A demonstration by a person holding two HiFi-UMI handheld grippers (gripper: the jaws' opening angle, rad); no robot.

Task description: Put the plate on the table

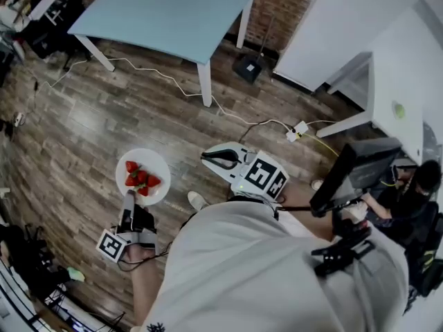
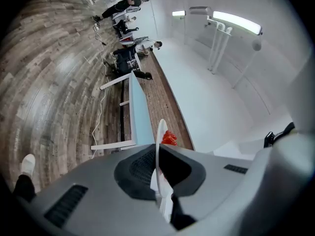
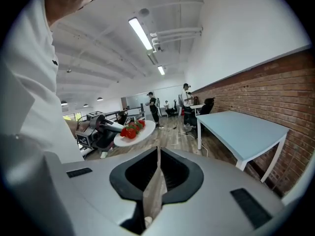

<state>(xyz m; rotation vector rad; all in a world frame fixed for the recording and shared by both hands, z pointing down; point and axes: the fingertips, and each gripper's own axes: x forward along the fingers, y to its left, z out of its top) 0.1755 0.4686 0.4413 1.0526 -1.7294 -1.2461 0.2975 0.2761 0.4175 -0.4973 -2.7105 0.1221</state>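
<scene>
Plate [image 1: 154, 162], white and round, is held in the air above the wood floor [image 1: 76, 130] at the person's left. It is well apart from the pale blue table [image 1: 166, 12], which stands at the far side of the room. Red strawberries [image 1: 140, 178] lie in a small heap on the plate. Left gripper [image 1: 129, 200] is clamped on the near rim. In the left gripper view the plate shows edge-on between the two jaws, which press on it from both sides. In the right gripper view the plate sits about level, berries on top. Right gripper [image 3: 158, 151] is to the right of the plate and apart from it, jaws closed together with nothing between them. A white cable [image 1: 181, 85] trails across the floor past the table's near leg.
</scene>
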